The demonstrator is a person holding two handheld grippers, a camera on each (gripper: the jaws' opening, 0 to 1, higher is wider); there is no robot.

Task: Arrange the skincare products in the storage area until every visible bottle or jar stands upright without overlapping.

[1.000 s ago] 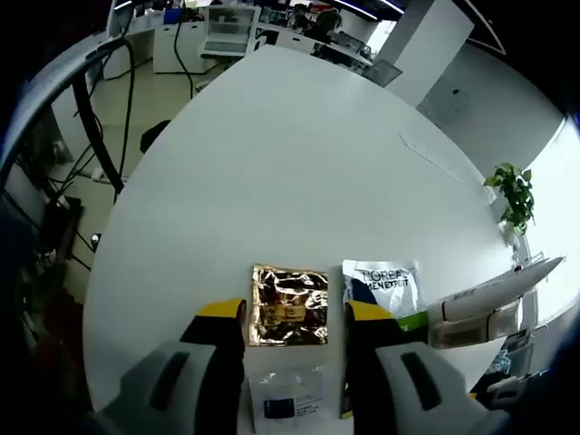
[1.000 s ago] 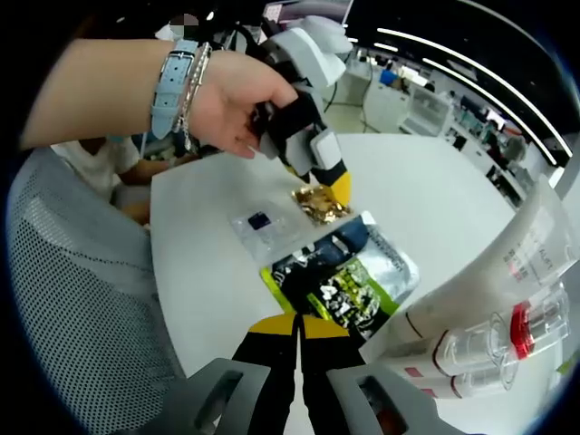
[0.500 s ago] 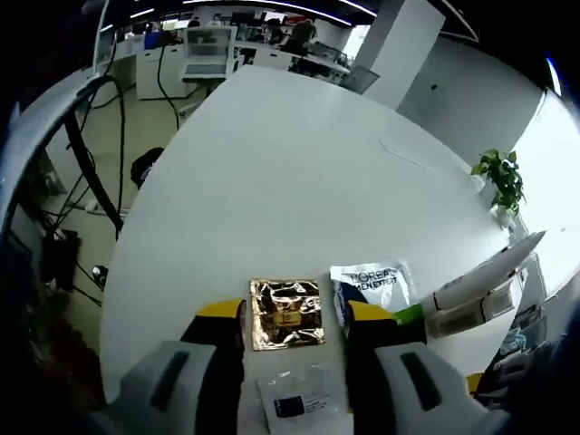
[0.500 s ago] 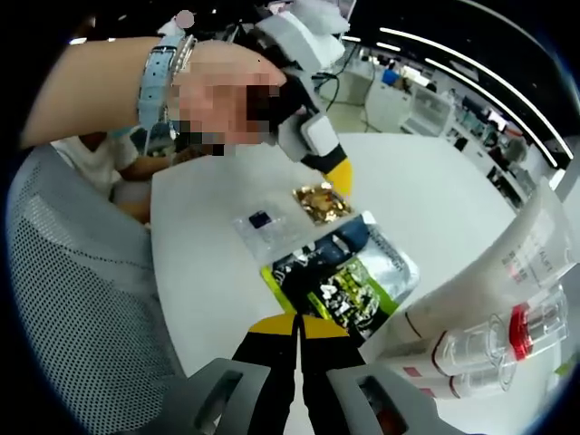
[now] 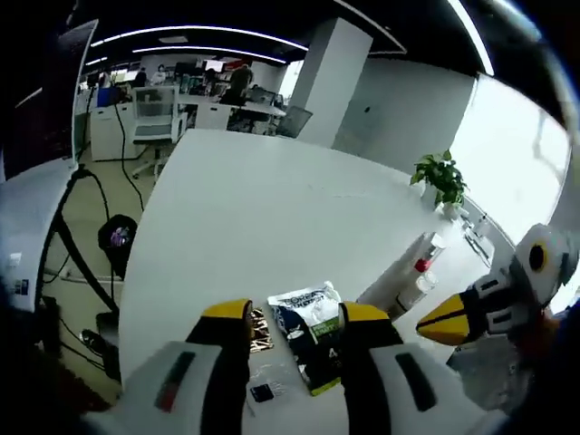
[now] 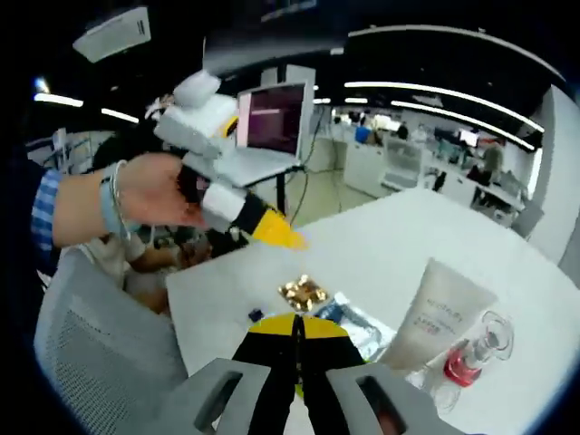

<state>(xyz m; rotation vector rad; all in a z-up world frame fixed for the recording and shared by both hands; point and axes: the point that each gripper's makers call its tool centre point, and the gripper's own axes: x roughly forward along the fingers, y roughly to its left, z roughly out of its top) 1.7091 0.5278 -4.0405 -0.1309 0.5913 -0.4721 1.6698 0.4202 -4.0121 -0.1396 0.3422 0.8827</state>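
You hold both grippers raised above a long white table (image 5: 272,199) in an open-plan office, neither one touching any product. In the right gripper view a pale squeeze tube (image 6: 437,313) stands cap-down just right of your jaws, its long axis near vertical with a slight lean, and a small clear bottle (image 6: 473,355) with red liquid stands close against it on its far right. In the left gripper view the same pair (image 5: 410,276) stands well off to the right of your jaws, so your right gripper (image 6: 296,328) looks the nearer one for any nudge to them. Its yellow-tipped jaws are pressed together with nothing between them.

Flat on the table ahead of your left gripper (image 5: 294,313), whose jaws are spread and empty, lies a dark and green sachet (image 5: 313,326), long axis running away from you. A gold foil sachet (image 5: 260,331) lies just left of it, partly behind the left jaw. A small clear packet (image 5: 265,391) with a dark square lies nearer you. Your hand (image 6: 163,190) carries the left gripper high over the table's near corner.
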